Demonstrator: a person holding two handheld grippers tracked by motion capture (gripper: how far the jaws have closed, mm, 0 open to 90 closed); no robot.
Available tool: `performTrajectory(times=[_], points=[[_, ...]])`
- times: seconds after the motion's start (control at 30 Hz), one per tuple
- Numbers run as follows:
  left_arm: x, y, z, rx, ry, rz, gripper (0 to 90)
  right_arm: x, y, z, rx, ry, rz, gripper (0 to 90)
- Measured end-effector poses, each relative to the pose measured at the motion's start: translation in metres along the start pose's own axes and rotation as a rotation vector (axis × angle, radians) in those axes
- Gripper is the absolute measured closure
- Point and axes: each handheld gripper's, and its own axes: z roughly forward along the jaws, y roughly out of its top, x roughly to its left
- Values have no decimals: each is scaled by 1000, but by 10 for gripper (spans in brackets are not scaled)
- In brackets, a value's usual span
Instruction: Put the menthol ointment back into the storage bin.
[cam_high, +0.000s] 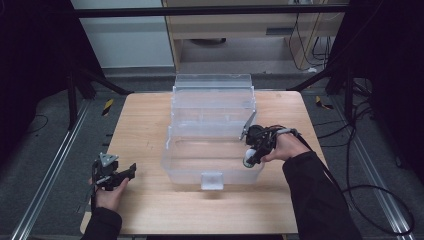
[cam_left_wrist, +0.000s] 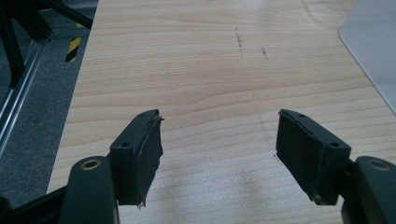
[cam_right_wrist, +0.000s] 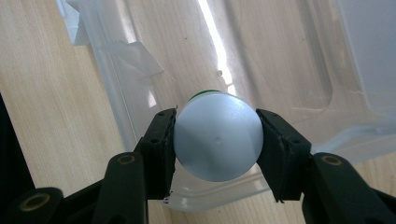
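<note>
Broadly, the wooden worktop (cam_high: 150, 210) was the biggest thing in view, pale, matt and finely grained, with a few faint scratches showing in the left gripper view. On its middle stood a clear plastic box (cam_high: 212, 145), glossy and thin-walled, with rounded corners, its hinged lid thrown back at the far side and a small latch tab on the near wall.

At the box's right near corner the right claw (cam_right_wrist: 215, 140) pinched a small bottle (cam_right_wrist: 217, 142) by its smooth white round cap, one black padded jaw on either side. A thin green edge peeped from behind the cap, and the bottle hung just over the box rim, above the bare floor inside. The left claw (cam_left_wrist: 219, 154) hovered spread wide and empty, low over the bare worktop near its left front corner, well apart from the box.

Trouble seemed likeliest from that grip: a slick, domed cap held at only two narrow spots could twist or slip out. Let go too far outward, the bottle could strike the thin rim and bounce onto the worktop. A bump might also shove the light box, with the left claw nowhere near to steady it.
</note>
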Motion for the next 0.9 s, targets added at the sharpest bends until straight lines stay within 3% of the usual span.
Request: performTrajectory(times=[0.4,0.9], points=[[0,0,0,1,0,1,307,-3,-10,20,44,24,13,503],[0,0,0,2,-1,1,306,0,-10,29,80,26,5,509]])
